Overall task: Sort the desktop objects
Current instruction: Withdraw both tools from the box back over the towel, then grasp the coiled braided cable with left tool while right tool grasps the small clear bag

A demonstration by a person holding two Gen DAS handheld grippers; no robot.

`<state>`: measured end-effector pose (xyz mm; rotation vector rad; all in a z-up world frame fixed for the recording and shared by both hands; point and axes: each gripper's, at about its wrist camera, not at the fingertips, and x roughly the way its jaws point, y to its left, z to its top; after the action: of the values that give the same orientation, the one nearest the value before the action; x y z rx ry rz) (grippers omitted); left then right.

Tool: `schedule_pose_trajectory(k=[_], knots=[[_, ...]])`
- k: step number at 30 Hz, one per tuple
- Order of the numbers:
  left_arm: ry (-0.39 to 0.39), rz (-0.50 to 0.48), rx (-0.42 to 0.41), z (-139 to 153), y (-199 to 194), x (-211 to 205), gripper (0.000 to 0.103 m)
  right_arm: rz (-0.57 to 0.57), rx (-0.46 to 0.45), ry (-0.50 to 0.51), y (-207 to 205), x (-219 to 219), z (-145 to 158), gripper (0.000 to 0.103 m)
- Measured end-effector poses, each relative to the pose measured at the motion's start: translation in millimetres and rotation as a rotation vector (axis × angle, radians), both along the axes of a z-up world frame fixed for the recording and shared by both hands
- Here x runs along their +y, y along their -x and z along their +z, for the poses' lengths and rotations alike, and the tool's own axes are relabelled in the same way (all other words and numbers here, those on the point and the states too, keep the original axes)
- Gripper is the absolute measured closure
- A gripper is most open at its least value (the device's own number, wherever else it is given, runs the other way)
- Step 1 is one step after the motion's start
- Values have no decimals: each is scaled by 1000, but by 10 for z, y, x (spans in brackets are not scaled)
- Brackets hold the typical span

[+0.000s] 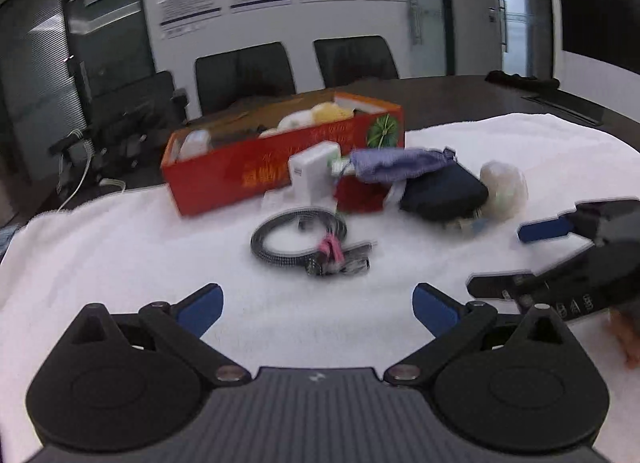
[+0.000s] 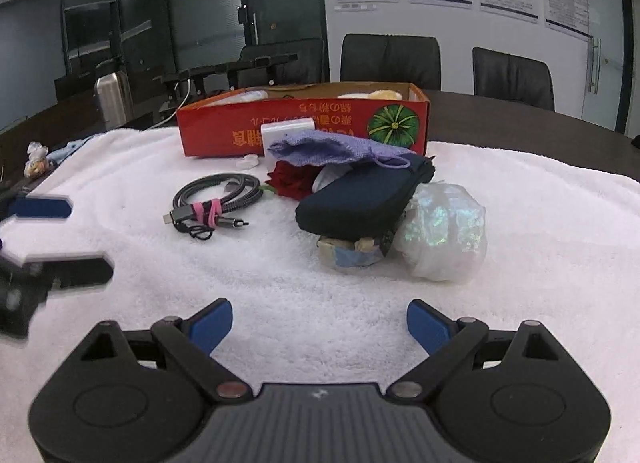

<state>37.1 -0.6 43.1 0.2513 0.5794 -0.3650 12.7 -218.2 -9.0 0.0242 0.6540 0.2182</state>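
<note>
A red cardboard box (image 1: 240,171) (image 2: 224,123) stands open at the back of the white towel (image 1: 120,263) (image 2: 520,223), with several items inside. In front of it lie a coiled grey cable with a pink tie (image 1: 304,239) (image 2: 216,199), a white charger (image 1: 314,175) (image 2: 286,131), a purple knit pouch (image 1: 400,163) (image 2: 328,149), a dark blue case (image 1: 444,193) (image 2: 360,203), a red rose (image 2: 292,179), a tape roll (image 2: 352,255) and a shiny crumpled wrap (image 1: 504,187) (image 2: 444,231). My left gripper (image 1: 318,309) (image 2: 60,235) is open and empty. My right gripper (image 2: 320,323) (image 1: 512,259) is open and empty.
Dark conference table (image 2: 520,127) under the towel, with black chairs (image 2: 390,61) behind it. A steel flask (image 2: 112,99) and a small wrapped bundle (image 2: 36,159) sit at the far left.
</note>
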Motion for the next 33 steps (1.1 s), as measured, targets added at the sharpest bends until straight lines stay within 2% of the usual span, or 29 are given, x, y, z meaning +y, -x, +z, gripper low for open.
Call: schedule_pose_trajectory(k=[1, 3, 5, 9, 11, 12, 13, 14, 16, 18, 22, 24, 27, 30, 32, 33], knots=[[1, -22, 2, 24, -94, -32, 0, -8, -3, -12, 4, -23, 4, 9], [5, -85, 20, 30, -276, -132, 9, -20, -2, -40, 4, -69, 0, 9], [-11, -138, 62, -22, -488, -222, 24, -20, -1, -50, 1, -80, -1, 10], [-63, -202, 138, -215, -842, -319, 31, -13, -13, -42, 23, -61, 8, 10], [-98, -200, 153, -298, -921, -349, 51, -16, -14, -46, 20, -64, 12, 10], [-112, -210, 153, -327, -933, -349, 53, -16, -15, -48, 20, -67, 13, 11], [-107, -218, 150, -335, -932, -339, 63, -14, -15, -48, 19, -66, 13, 11], [-114, -221, 146, -329, -914, -331, 80, -13, -16, -47, 21, -64, 14, 11], [-132, -201, 131, -293, -859, -303, 83, -9, -18, -46, 32, -57, 15, 17], [-94, -196, 107, -209, -734, -219, 83, -5, -15, -47, 23, -56, 13, 19], [35, -143, 4, 121, -345, 78, 83, -7, -23, -65, 37, -82, 20, 28], [115, -112, -43, 319, -180, 317, 83, -7, -34, -53, 57, -64, 52, 29], [173, -65, -81, 477, -69, 599, 83, 96, -33, -16, 14, 75, 201, 30], [180, -7, -78, 468, -72, 735, 83, 205, -85, 29, -132, 274, 388, 32], [187, 9, -63, 427, -68, 785, 83, 257, -126, 49, -325, 395, 445, 37], [195, 17, -54, 412, -77, 811, 83, 275, -120, 48, -477, 457, 444, 42]])
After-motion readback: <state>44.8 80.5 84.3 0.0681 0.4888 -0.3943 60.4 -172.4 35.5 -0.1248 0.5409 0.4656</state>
